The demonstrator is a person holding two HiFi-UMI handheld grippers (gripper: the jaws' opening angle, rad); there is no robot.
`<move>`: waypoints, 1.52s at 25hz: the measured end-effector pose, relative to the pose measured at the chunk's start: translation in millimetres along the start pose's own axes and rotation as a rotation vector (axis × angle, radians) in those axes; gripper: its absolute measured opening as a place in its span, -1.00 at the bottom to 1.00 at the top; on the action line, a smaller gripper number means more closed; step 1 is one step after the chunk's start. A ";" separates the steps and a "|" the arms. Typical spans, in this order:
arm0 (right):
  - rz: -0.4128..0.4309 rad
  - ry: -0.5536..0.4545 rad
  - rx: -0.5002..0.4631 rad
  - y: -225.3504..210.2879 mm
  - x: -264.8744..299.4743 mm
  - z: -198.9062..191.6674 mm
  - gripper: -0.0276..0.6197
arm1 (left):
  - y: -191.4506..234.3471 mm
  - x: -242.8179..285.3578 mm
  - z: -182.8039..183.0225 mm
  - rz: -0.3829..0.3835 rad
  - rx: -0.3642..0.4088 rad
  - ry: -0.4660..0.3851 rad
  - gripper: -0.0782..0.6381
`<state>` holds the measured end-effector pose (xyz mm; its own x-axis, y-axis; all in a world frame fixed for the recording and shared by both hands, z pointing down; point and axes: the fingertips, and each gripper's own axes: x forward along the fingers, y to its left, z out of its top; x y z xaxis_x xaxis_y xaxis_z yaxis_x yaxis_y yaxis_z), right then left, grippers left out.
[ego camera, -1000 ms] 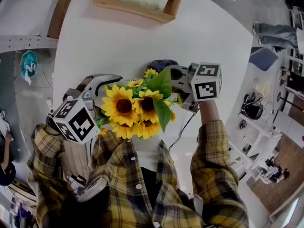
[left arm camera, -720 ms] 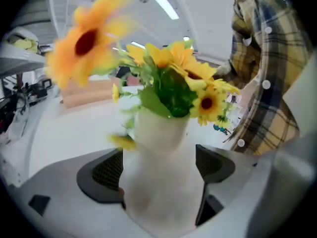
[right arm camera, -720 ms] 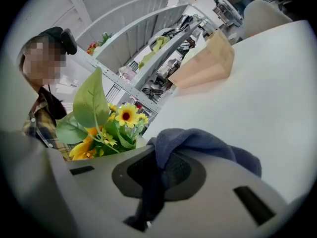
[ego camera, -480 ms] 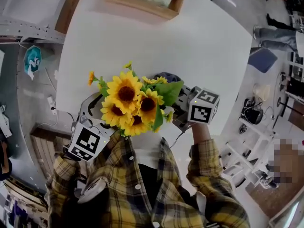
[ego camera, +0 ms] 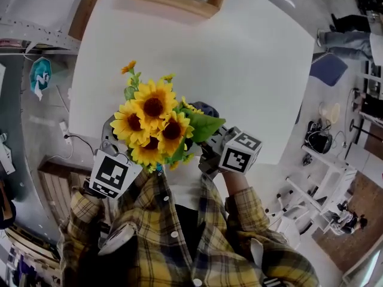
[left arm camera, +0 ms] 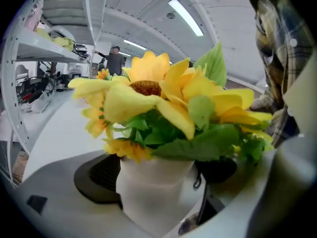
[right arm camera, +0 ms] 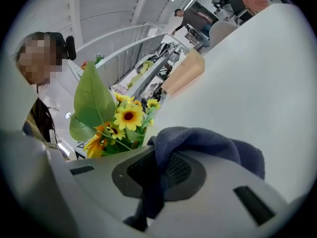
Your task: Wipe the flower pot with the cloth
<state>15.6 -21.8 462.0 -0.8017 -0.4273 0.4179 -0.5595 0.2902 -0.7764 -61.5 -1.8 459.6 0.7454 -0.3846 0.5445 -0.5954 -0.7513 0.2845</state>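
Head view looks down on a bunch of sunflowers (ego camera: 152, 124) close to the person's chest, over the near edge of the white surface (ego camera: 239, 58). The sunflowers hide what is under them. Left gripper view shows it well: the white flower pot (left arm camera: 148, 205) sits between the two jaws of the left hand-held gripper (left arm camera: 156, 177). The dark pads (left arm camera: 96, 180) press on its sides, so this one is gripping the flower pot. The right hand-held gripper (right arm camera: 148, 202) is just beside the sunflowers, and its jaws are closed on a dark blue cloth (right arm camera: 208, 145). A fat fold of the cloth sticks out past the jaws.

The flower pot looks smooth and hard, so it could slip or turn in the pads. It looks small and light, but the big sunflowers on top may make it tip. Holding it low on its sides, under the leaves (left arm camera: 208, 143), seems the safest. The cloth is soft and floppy, so the loose fold can bend round the flower pot and rub it, with a gentle push only
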 end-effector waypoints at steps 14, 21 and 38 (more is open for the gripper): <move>0.097 0.162 -0.112 -7.2 3.8 15.3 -0.86 | -6.2 11.5 8.1 -0.267 0.199 0.082 0.52; 0.122 0.230 -0.127 -17.0 10.2 44.5 -0.86 | -8.8 20.3 18.3 -0.487 0.345 0.167 0.52; 0.418 0.643 -0.253 -12.3 71.6 73.0 -0.86 | 4.7 34.6 23.7 -0.846 0.607 0.320 0.52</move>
<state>-19.5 -118.5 467.0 -0.8761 0.3133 0.3664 -0.1559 0.5351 -0.8303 -31.5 -31.3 461.0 0.6793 0.4734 0.5608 0.3867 -0.8804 0.2747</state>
